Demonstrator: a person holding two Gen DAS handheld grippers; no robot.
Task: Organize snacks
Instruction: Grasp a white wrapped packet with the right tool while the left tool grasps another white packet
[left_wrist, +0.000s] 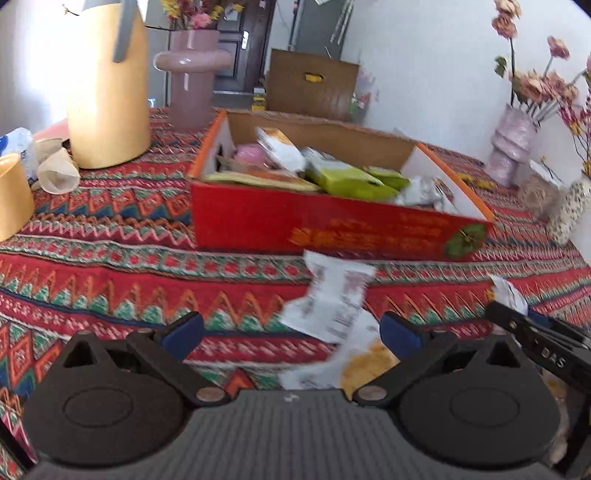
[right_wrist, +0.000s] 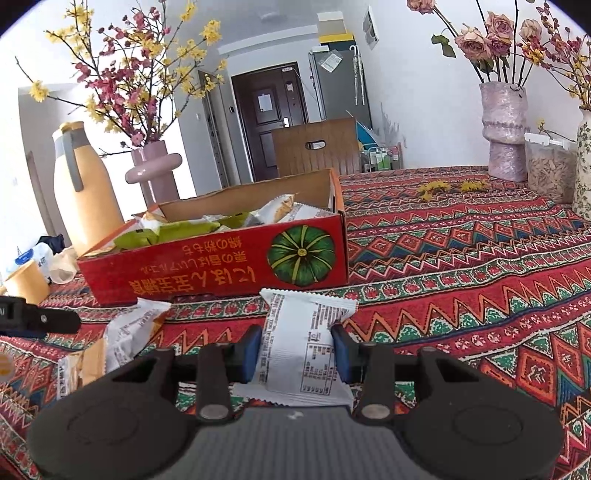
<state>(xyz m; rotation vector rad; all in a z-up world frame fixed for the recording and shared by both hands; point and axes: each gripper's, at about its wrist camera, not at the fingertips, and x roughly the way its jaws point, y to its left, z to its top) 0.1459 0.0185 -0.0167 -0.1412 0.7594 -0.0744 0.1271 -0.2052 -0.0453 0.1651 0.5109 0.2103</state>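
On the counter (right_wrist: 461, 258), before the red box (right_wrist: 221, 258) | white snack packet (right_wrist: 306, 343) being gripped by right tongs (right_wrist: 297, 350) | left tongs (left_wrist: 291, 332) being held released over another packet (left_wrist: 332, 314) | next: packet to be lifted over the box wall.

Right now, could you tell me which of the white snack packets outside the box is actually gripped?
The upright white packet, clamped between the right gripper pads; the crumpled packet lies loose on the cloth.

Right claw (right_wrist: 297, 356): snack packet (right_wrist: 306, 347) between its pads, resting on the bench (right_wrist: 461, 266). Open box (right_wrist: 221, 258) directly ahead, packets inside. Second packet (right_wrist: 129, 332) to the left, with the left claw (left_wrist: 291, 334) beyond it. Jug (right_wrist: 83, 192) and vase (right_wrist: 155, 173) behind the box, left; vase (right_wrist: 504, 133) far right.
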